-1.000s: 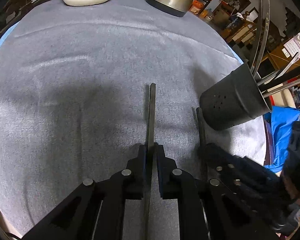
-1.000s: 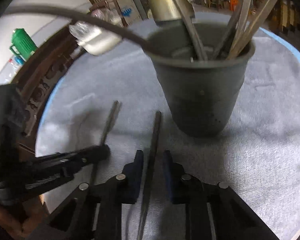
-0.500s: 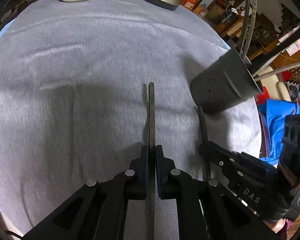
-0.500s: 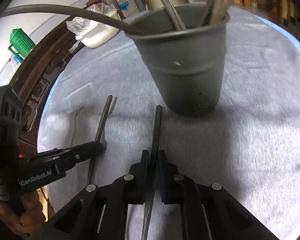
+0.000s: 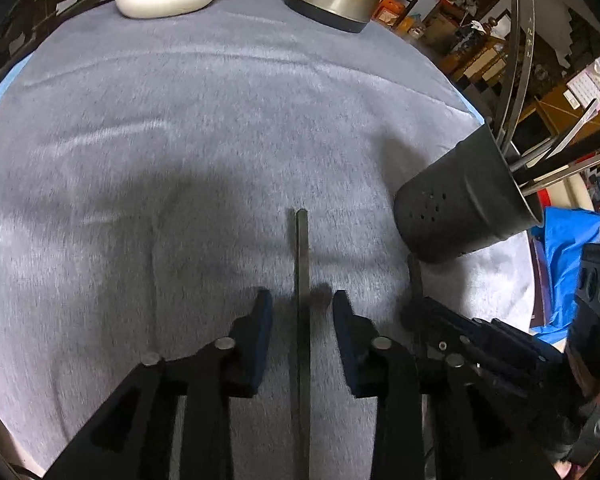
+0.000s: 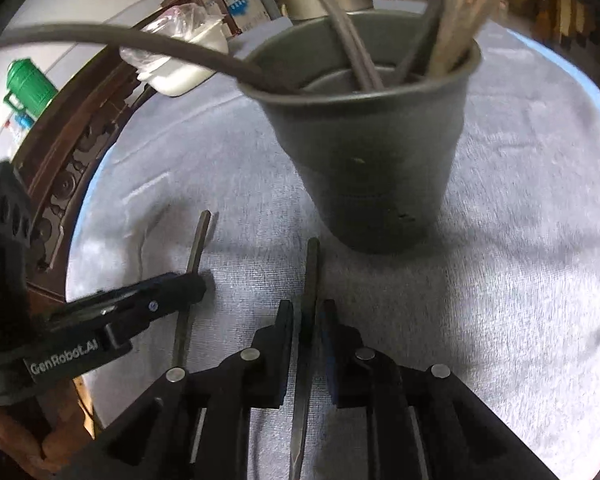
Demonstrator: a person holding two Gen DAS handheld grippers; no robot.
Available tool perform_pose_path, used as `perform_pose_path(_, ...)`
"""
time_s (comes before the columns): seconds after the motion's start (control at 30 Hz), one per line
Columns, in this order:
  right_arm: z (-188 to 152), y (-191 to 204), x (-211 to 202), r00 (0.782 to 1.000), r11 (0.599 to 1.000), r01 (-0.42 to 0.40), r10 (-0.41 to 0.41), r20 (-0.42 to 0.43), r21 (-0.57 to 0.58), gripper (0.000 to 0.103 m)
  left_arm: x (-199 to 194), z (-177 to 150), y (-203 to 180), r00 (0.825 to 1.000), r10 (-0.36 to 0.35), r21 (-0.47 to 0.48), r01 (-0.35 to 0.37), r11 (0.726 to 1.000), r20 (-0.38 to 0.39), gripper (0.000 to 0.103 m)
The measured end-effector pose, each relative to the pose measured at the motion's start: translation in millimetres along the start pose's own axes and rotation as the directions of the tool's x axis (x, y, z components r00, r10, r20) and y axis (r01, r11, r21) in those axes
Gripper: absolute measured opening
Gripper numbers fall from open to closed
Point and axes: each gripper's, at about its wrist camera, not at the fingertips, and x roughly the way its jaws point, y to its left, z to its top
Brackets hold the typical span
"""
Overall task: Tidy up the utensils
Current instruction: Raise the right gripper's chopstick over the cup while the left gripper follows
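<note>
Now that my left tool (image 5: 302,312) has spread its jaws wide, the long flat dark metal utensil handle (image 5: 301,264) it pinched half a second ago lies loose between them on the grey cloth-covered bench (image 5: 180,128). That release tells me this piece is parked, not carried. My right tool (image 6: 309,320) is clamped tight on a second flat metal utensil (image 6: 310,272), whose tip sits just short of the dark grey plastic utensil cup (image 6: 374,160) already bristling with cutlery. A second ago the right jaws stood apart and the left were closed; the roles have swapped, so I judge the right piece goes into the cup first.
</note>
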Motion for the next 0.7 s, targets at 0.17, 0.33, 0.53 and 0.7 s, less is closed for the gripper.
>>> perform_pose_path(0.17,0.7,-0.3,-1.3,1.0,1.0,0.009,-0.009,0.004,-0.026,0.008,6.6,7.5,0.4,1.0,0.005,0.011,-0.005,1.0,0.009,0.006)
perform_pose_path(0.33,-2.4,-7.9,-10.5,0.998,0.998,-0.064,0.064,0.028,0.014,0.007,-1.7,5.0,2.0,0.999,-0.013,0.006,0.013,1.0,0.04,0.006)
perform_pose_path(0.53,-4.2,-4.2,-42.9,0.983,0.99,-0.132,0.136,0.123,-0.041,0.007,-35.3,2.9,-3.6,0.992,-0.03,0.019,0.028,0.999,0.126,0.006)
perform_pose_path(0.7,-9.2,2.7,-74.1,0.957,0.978,-0.183,0.201,0.208,-0.105,0.007,-76.6,-1.8,-6.3,0.971,-0.035,0.03,0.029,0.999,0.237,0.006)
